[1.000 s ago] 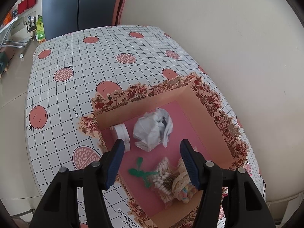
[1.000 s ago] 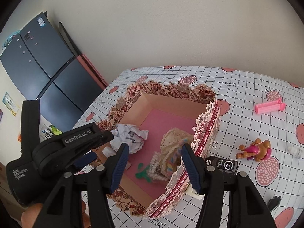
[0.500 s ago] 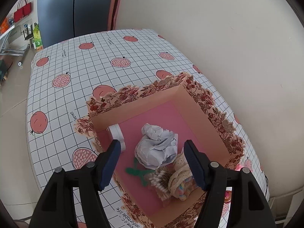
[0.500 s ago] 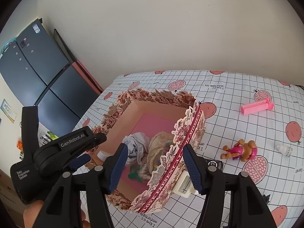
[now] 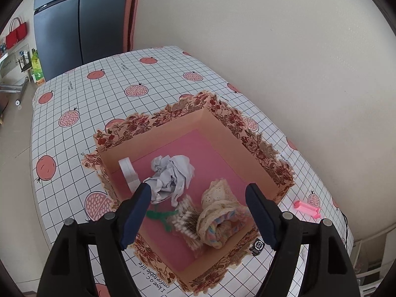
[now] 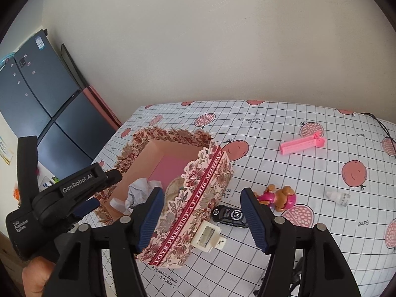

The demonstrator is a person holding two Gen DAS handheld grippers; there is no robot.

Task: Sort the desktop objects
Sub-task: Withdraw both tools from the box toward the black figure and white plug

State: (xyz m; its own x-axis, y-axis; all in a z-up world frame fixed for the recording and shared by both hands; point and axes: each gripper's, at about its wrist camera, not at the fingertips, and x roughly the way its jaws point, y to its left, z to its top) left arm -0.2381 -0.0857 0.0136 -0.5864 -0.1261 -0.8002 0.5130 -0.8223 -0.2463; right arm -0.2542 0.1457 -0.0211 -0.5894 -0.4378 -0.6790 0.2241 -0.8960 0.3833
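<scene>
A floral-rimmed box (image 5: 173, 116) with a pink floor holds crumpled white paper (image 5: 173, 173), a white tape roll (image 5: 127, 170), cotton swabs (image 5: 184, 219), a green twist (image 5: 158, 216) and a lace-wrapped bundle (image 5: 220, 212). My left gripper (image 5: 198, 190) hangs above the box, its jaws opening, with nothing gripped. Over the box's near wall (image 6: 198, 198) my right gripper (image 6: 201, 193) is also opening and holds nothing. Beside that wall lie a black toy car (image 6: 230, 215) and a white clip (image 6: 208, 237). The left gripper (image 6: 104, 188) shows at the left of the right wrist view.
On the pomegranate tablecloth (image 6: 272, 113) lie a pink dog figure (image 6: 277, 196), a pink bar clip (image 6: 302, 144), a small white bottle (image 6: 337, 198) and a black cable (image 6: 381, 123). The wall (image 5: 272, 49) runs along the far edge. A dark fridge (image 6: 37, 99) stands past the left end.
Both grippers have drawn back and up from the box, and more tablecloth shows. Both pairs of jaws stand wider. The crumpled paper now lies on the box floor beside the tape roll.
</scene>
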